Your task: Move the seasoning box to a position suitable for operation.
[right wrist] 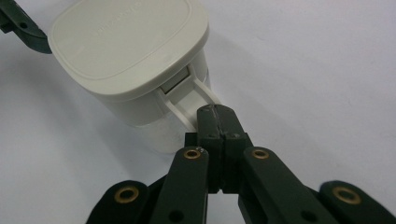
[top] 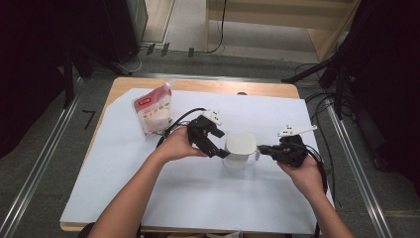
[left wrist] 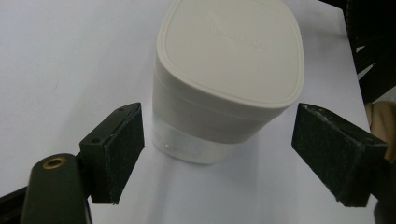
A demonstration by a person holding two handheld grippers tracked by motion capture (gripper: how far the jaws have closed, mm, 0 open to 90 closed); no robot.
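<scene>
One white sheet point(top: 198, 193) on wood table point(top: 198, 85); left claw point(left wrist: 217, 154) released beside container point(left wrist: 224, 84), right claw point(right wrist: 215, 116) clenched on its handle point(right wrist: 194, 100).

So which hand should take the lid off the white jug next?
Probably the left. The left gripper stands open with its pads on either side of the lid, not touching. The right gripper is shut on the jug's handle, steadying it.
</scene>
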